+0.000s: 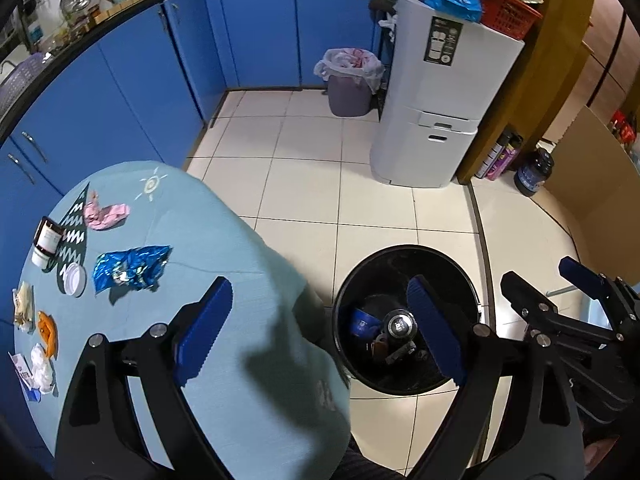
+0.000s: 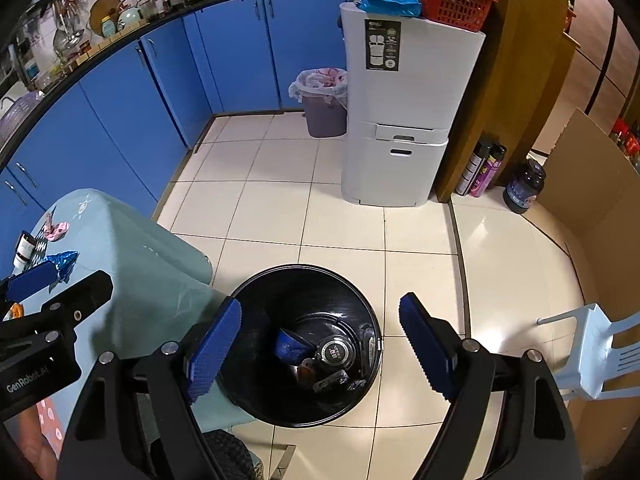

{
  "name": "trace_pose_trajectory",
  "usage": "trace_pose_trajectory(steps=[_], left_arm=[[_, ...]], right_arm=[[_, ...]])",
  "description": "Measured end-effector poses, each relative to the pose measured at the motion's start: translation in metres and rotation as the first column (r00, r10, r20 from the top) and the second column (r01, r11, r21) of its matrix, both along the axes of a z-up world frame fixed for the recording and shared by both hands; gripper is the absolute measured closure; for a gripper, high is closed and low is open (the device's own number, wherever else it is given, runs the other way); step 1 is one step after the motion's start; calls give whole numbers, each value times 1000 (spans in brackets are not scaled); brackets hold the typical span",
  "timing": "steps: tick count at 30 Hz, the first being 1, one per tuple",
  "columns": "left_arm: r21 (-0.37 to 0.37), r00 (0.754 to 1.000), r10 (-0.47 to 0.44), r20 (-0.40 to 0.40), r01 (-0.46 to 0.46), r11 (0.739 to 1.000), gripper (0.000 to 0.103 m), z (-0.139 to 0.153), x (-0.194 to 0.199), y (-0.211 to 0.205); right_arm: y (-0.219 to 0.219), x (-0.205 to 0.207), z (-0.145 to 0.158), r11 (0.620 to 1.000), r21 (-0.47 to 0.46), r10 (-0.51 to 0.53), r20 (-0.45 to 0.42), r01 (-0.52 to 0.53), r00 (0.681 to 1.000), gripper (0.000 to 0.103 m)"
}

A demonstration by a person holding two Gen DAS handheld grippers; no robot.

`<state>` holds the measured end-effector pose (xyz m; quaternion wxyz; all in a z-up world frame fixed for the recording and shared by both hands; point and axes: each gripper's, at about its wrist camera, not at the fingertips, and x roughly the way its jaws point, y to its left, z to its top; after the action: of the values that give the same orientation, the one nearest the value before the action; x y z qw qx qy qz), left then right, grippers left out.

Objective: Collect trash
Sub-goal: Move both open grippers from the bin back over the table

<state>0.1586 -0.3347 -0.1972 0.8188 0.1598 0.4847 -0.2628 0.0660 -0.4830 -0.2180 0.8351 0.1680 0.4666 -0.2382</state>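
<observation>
A black round bin [image 1: 472, 292] [image 2: 256, 280] stands on the floor beside the table and holds a blue cup [image 1: 362, 322] [image 2: 290, 346], a dark round can [image 1: 400, 324] [image 2: 336, 354] and other scraps. My left gripper [image 1: 320, 330] hangs open and empty between the table's edge and the bin. My right gripper [image 2: 320, 346] is open and empty above the bin. On the light-blue tablecloth [image 1: 224, 240] lie a blue foil wrapper [image 1: 130, 268], a pink wrapper [image 1: 106, 214], a brown jar [image 1: 48, 242], a white lid [image 1: 75, 279], orange peel [image 1: 47, 332] and white tissue [image 1: 42, 368].
Blue cabinets [image 1: 140, 80] line the back wall. A tall white appliance [image 1: 440, 96] and a lined grey bin [image 1: 350, 80] stand at the far end of the tiled floor. Spray cans [image 2: 482, 168] and a dark jar [image 2: 524, 186] sit at the right, with a pale plastic chair [image 2: 596, 352] nearby.
</observation>
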Motion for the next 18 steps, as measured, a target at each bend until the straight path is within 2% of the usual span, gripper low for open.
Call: trace_pose_trajectory(steps=[9, 18], left_arm=[[-1, 996, 84, 13, -84, 996, 15, 5, 10, 42], [7, 978, 209, 20, -209, 978, 15, 6, 32, 120]], right_arm=[[33, 22, 8, 997, -2, 76, 16, -76, 997, 24], [94, 60, 14, 979, -1, 206, 28, -206, 978, 24]])
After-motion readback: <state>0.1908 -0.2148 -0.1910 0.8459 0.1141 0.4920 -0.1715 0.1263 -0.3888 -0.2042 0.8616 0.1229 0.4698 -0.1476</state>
